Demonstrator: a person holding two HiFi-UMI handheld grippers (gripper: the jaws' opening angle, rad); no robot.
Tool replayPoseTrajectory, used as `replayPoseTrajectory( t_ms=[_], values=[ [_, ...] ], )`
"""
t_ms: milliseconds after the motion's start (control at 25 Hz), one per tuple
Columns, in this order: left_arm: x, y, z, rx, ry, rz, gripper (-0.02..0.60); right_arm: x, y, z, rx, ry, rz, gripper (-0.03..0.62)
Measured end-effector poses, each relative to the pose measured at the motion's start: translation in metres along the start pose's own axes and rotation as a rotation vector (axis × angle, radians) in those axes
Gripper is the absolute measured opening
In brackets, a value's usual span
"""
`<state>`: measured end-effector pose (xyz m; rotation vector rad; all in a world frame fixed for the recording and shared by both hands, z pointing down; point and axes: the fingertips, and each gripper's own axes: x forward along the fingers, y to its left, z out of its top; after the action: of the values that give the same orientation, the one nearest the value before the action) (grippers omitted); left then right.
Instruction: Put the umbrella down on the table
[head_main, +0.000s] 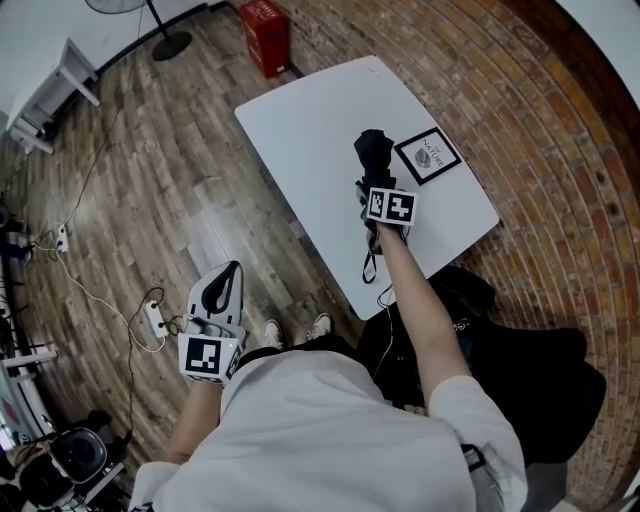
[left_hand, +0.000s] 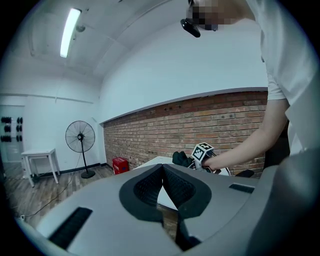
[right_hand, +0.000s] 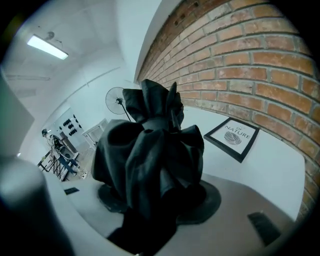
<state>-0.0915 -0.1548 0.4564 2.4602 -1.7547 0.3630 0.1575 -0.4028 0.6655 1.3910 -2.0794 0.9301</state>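
Over on the right gripper (head_main: 372, 188) now: clamped firmly on the folded black umbrella (head_main: 373, 150), pads pressed into the bunched fabric, nosed down toward the white table (head_main: 310, 120). Held out over the table's middle, just beside a black-framed print (head_main: 428, 156), canopy end pointing toward the far edge, wrist strap (head_main: 368, 265) trailing back toward the near edge. Touching the tabletop or just above it? Cannot tell from up here. From the right gripper's own view, nothing but dark folds of fabric filling the space between the jaws, with the print lying flat off to the right beneath the brick wall (right_hand: 260, 65). Down at the left gripper (head_main: 231, 272): closed up tight, pads together, nothing between them, low beside the hip over the wooden floor (head_main: 150, 200), well apart from the table. Beyond the table's far corner, a red box (head_main: 264, 35) on the floor. Against the white wall in the left gripper view, a standing fan (left_hand: 80, 137) and a small white side table (left_hand: 41, 159).
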Motion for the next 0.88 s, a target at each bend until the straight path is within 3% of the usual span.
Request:
replayPoseTrajectory(
  t_ms=[400, 680, 880],
  values=[
    [-0.006, 0.014, -0.007, -0.011, 0.037, 0.024, 0.023, 0.056, -0.024, -0.005, 0.029, 0.116, -0.157, 0.233],
    [-0.008, 0.025, -0.012, -0.009, 0.075, 0.044, 0.023, 0.073, -0.051, -0.046, -0.005, 0.242, -0.280, 0.241],
    [-0.012, 0.034, -0.016, -0.014, 0.094, 0.052, 0.023, 0.078, -0.053, -0.045, -0.017, 0.188, -0.280, 0.256]
  ],
)
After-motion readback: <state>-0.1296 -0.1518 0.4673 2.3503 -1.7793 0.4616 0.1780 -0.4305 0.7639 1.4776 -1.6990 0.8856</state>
